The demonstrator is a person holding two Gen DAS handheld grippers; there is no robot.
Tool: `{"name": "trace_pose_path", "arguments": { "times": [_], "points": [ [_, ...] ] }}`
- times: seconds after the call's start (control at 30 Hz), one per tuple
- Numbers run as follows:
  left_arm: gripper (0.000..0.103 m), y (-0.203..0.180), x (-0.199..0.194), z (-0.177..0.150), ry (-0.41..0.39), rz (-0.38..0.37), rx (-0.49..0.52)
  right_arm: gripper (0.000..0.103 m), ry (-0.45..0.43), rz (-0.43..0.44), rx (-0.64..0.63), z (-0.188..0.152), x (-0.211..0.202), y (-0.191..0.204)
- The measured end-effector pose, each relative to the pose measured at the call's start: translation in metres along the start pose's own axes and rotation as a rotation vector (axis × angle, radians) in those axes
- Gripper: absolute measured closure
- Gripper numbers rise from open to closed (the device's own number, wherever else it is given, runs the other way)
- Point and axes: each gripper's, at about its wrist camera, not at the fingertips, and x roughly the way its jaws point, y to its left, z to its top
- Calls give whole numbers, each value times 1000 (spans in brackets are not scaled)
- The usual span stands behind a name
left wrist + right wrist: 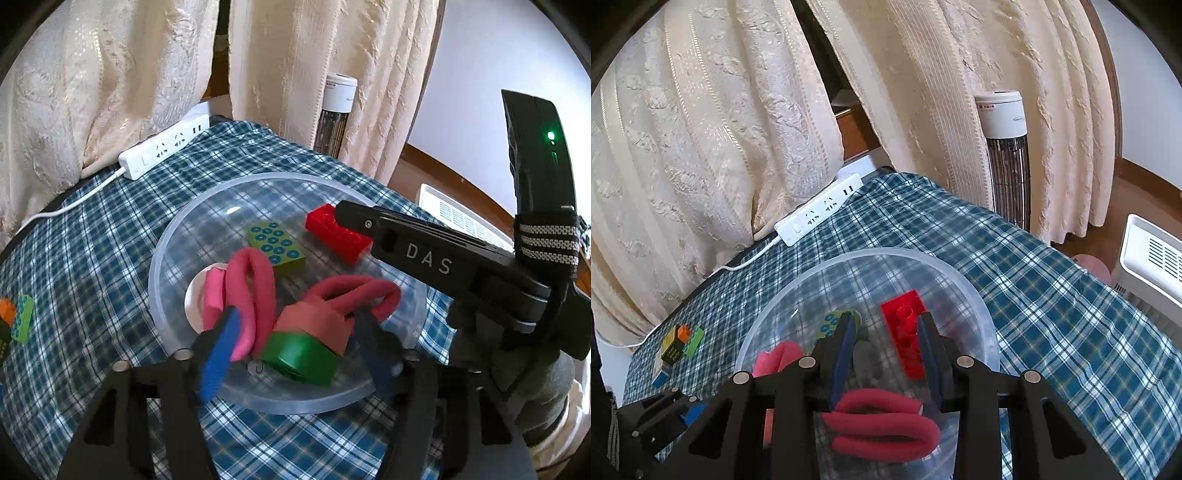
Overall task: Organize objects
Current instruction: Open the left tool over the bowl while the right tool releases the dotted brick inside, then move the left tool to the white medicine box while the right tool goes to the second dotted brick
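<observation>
- Left gripper [295,332] hangs part-open over the clear bowl [162,236], straddling the stacked pink-and-green rings [306,339], no pad pressing
- Right gripper [886,339] stands narrowly open and empty, red brick [905,325] lengthwise just ahead

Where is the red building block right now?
The red block lies inside the clear bowl, on its far right side, just right of the green dotted block. The right gripper hovers over it.

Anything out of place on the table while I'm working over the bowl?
Yes: a small cluster of toy blocks still sits on the checked cloth, left of the clear bowl, while the red brick and pink foam rollers lie inside. Nothing looks spilled or damaged.
</observation>
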Motion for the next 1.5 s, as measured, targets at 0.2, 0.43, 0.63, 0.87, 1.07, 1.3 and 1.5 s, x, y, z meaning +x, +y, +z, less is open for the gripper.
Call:
{"name": "trace_pose_path", "arguments": {
  "times": [0.2,0.43,0.63,0.87,1.07,1.3,1.5],
  "points": [
    [36,11,-6,0,-16,7,-29,66,0,5,-1,-1,-1,2],
    [36,19,-14,-4,-28,23,-41,66,2,22,-22,-2,-4,15],
    [36,32,-20,-8,-31,47,-75,64,6,38,-40,-4,-4,28],
    [36,56,-29,-12,-37,78,-128,64,6,57,-62,-4,-4,46],
    [36,73,-36,-17,-43,110,-161,51,-1,77,-87,-5,-6,65],
    [36,99,-49,-26,-58,152,-211,45,1,97,-111,-6,-5,85],
    [36,117,-59,-35,-65,181,-233,45,27,119,-156,-15,0,109]
  ]
}}
